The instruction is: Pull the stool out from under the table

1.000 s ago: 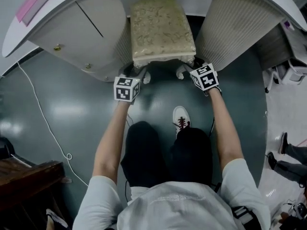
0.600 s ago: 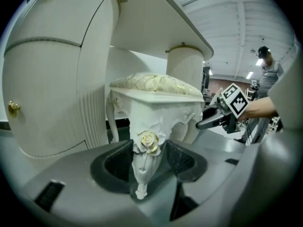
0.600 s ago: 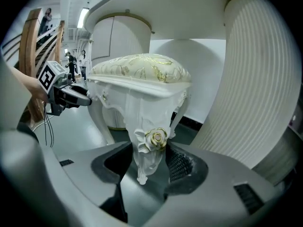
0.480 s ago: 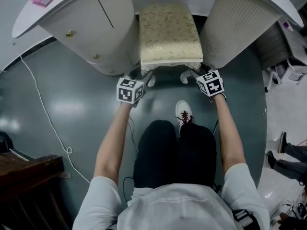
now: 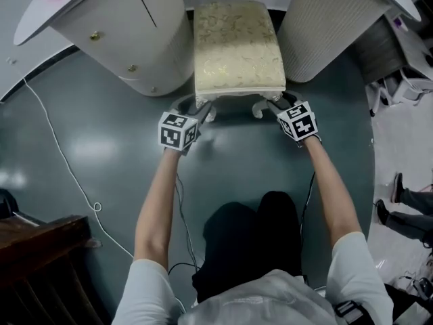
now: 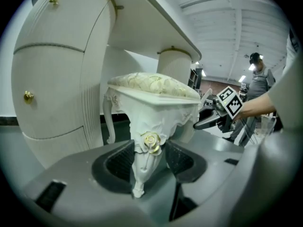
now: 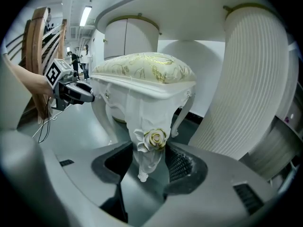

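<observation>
Between the drawer pedestal [image 5: 128,39] at ten o'clock and the fluted pedestal [image 5: 331,26] at two, the stool [image 5: 238,46] sits at twelve. I have my left gripper [image 5: 200,110], jaws just closing, and right gripper [image 5: 274,103] each clamping a front leg; a cable [image 5: 57,161] lies at nine

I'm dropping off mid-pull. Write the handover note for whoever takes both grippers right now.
Left gripper: shut on the stool at its front left leg; its jaws have just been closing on that leg.
Right gripper: shut on the front right leg.
The stool stands upright on the floor between the left pedestal and the right pedestal.
Done: both front legs gripped.
Left: draw it straight back until the seat clears the pedestals and tabletop, then release.
</observation>
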